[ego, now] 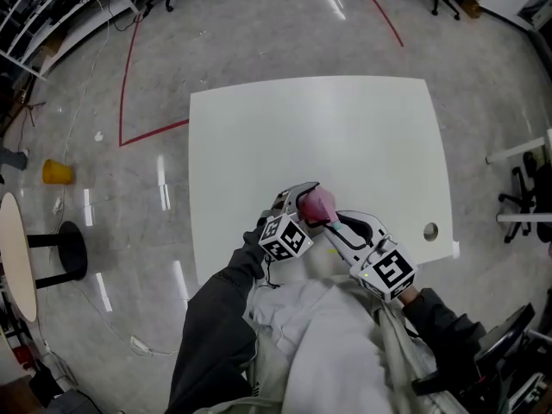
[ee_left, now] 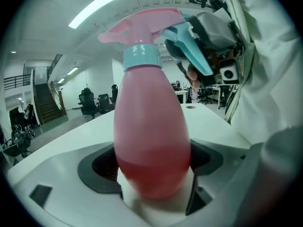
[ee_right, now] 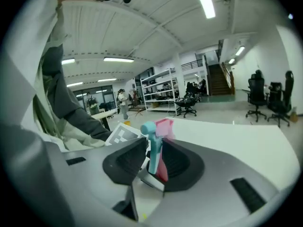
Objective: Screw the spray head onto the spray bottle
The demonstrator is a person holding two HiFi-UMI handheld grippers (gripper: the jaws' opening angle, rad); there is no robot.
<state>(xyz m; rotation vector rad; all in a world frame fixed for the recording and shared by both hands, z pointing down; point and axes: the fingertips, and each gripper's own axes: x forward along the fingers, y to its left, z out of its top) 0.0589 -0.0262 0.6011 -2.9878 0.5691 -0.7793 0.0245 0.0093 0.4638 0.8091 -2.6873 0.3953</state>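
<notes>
A pink spray bottle point(ego: 319, 203) with pink liquid is held just above the near edge of the white table point(ego: 345, 128). My left gripper point(ego: 302, 200) is shut on its lower body point(ee_left: 151, 126). The pink spray head point(ee_left: 142, 30) with a teal collar sits on the bottle's neck. My right gripper point(ego: 339, 223) comes in from the right and is shut on that head. In the right gripper view the teal trigger and pink head point(ee_right: 158, 141) stand pinched between its jaws. The left gripper view shows the right gripper point(ee_left: 208, 32) beside the head.
A round cable hole point(ego: 430, 230) sits near the table's right front corner. On the floor to the left are a yellow object point(ego: 57, 172), a black stool point(ego: 69, 250) and a round tabletop point(ego: 13, 257). Office chairs point(ego: 526, 197) stand to the right.
</notes>
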